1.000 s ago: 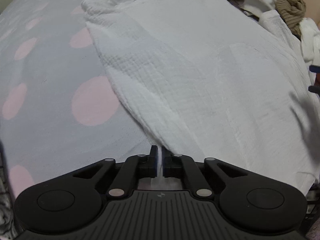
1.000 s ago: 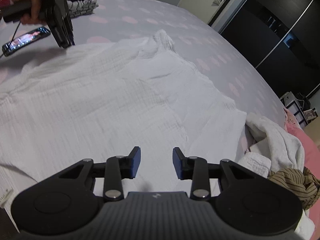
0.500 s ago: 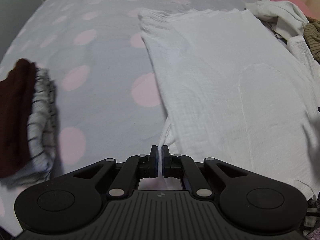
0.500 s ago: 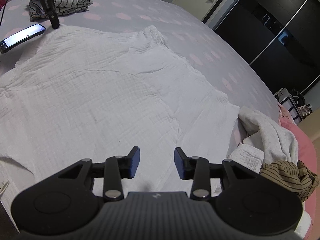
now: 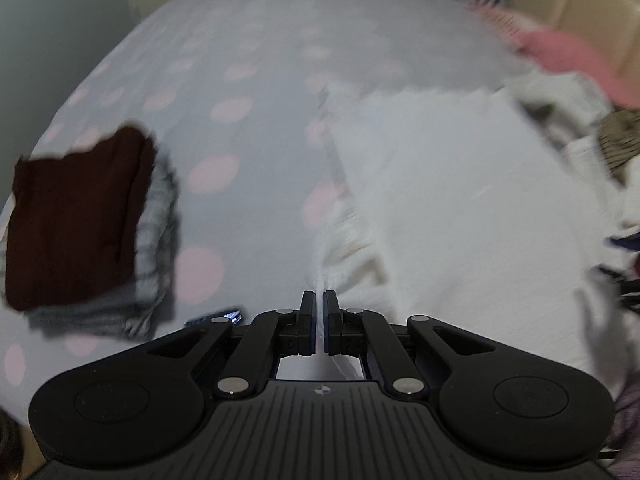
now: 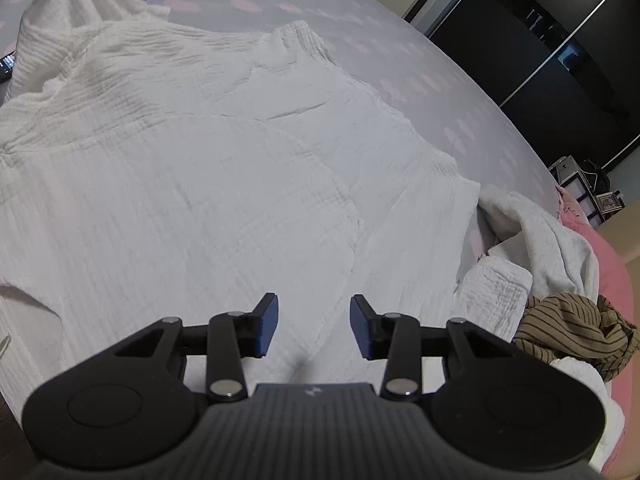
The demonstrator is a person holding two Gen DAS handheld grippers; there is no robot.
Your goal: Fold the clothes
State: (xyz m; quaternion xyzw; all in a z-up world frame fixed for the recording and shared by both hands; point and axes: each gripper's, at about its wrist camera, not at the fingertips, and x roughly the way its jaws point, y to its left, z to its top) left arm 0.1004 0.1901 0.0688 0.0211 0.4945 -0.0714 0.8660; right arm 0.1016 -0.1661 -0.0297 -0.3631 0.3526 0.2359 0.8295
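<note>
Done so far: a folded stack (image 5: 84, 220) sits off to the left on the spotted bed sheet (image 5: 248, 80), a dark maroon piece on top of a striped one, so I judge at least two garments finished.
In hand now: the white crinkled garment (image 6: 224, 184), spread wide over the bed and mostly flat, with no fold laid in it that I can see.
My left gripper (image 5: 319, 322): jaws pinched tight on a corner of that white cloth, which gathers into pleats right at the tips (the right-wrist view shows the same corner drawn up into a peak at the top left).
My right gripper (image 6: 313, 326): jaws apart, nothing between them, hanging over the near part of the white cloth; whether the tips touch it I cannot tell.
Step, as I read it: the first fold of this garment is only starting, one corner raised and the rest lying on the bed.
Left to do: fold the white piece, then the heap at the right edge, a white towel-like item (image 6: 532, 236), a brown striped garment (image 6: 576, 328) and something pink (image 6: 616, 272) beneath.
Also on the bed: a phone (image 6: 6, 66), partly under the lifted edge.
</note>
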